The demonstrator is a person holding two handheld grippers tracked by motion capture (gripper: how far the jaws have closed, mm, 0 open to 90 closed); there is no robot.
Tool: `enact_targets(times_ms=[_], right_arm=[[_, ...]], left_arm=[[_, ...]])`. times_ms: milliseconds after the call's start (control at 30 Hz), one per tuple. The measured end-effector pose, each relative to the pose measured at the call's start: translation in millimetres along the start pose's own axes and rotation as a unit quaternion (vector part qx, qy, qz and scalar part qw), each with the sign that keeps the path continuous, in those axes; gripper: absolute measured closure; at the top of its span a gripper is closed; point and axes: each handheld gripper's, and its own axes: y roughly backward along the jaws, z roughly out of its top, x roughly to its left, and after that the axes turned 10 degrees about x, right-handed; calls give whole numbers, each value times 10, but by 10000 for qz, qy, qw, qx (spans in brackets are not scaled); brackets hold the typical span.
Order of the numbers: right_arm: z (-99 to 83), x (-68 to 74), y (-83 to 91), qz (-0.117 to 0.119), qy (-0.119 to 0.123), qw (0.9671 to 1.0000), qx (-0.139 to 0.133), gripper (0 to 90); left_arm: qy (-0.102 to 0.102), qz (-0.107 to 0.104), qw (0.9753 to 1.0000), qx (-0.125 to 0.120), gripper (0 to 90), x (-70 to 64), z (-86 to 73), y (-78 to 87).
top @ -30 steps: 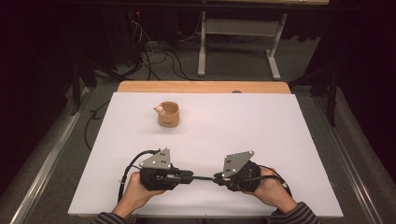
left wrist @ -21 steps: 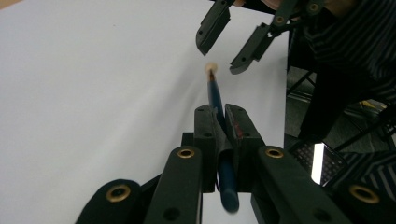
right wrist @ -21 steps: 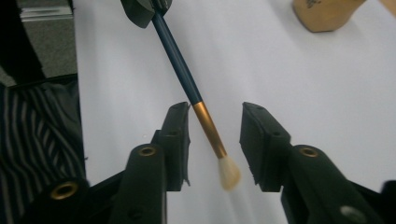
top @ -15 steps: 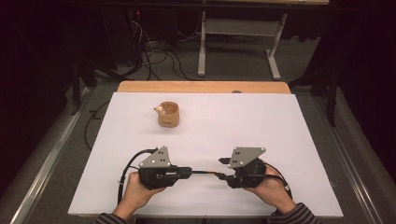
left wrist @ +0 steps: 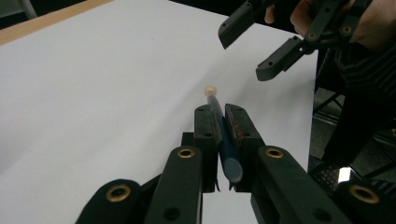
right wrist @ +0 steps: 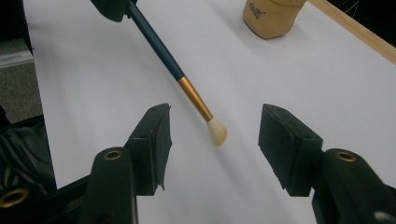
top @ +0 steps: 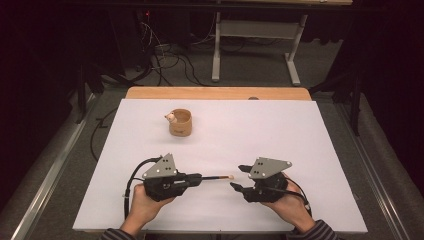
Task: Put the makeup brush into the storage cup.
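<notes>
A small paintbrush [top: 216, 177] with a dark blue handle, a gold ferrule and pale bristles is clamped in my left gripper [top: 196, 178], which is shut on its handle [left wrist: 223, 135]. The bristle tip [right wrist: 217, 131] points toward my right gripper [top: 239, 177], whose jaws are spread wide and hold nothing. In the right gripper view the brush tip hangs just beyond and between the two open pads [right wrist: 288, 142]. Both grippers sit low over the white table near its front edge. A tan wooden cup [top: 180, 122] stands farther back, left of centre.
The white sheet [top: 310, 135] covers most of the table, with a wooden strip [top: 217, 93] along the far edge. Cables and a metal desk frame [top: 255, 37] lie on the dark floor behind. A small pale figure [top: 171, 118] sits on the cup's rim.
My right gripper has let go of the brush tip, opened its jaws and drawn back to the right. The left gripper keeps the brush in place.
</notes>
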Motion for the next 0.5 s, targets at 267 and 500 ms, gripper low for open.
enact_targets(times_ms=[267, 500], right_arm=[[-49, 95, -86, 46, 47, 9999, -130, 488], [-42, 165, -188, 238, 58, 9997, -60, 507]], left_arm=[[135, 190, 9996, -157, 846, 14, -8, 48], [174, 254, 9993, -217, 846, 9, -6, 55]])
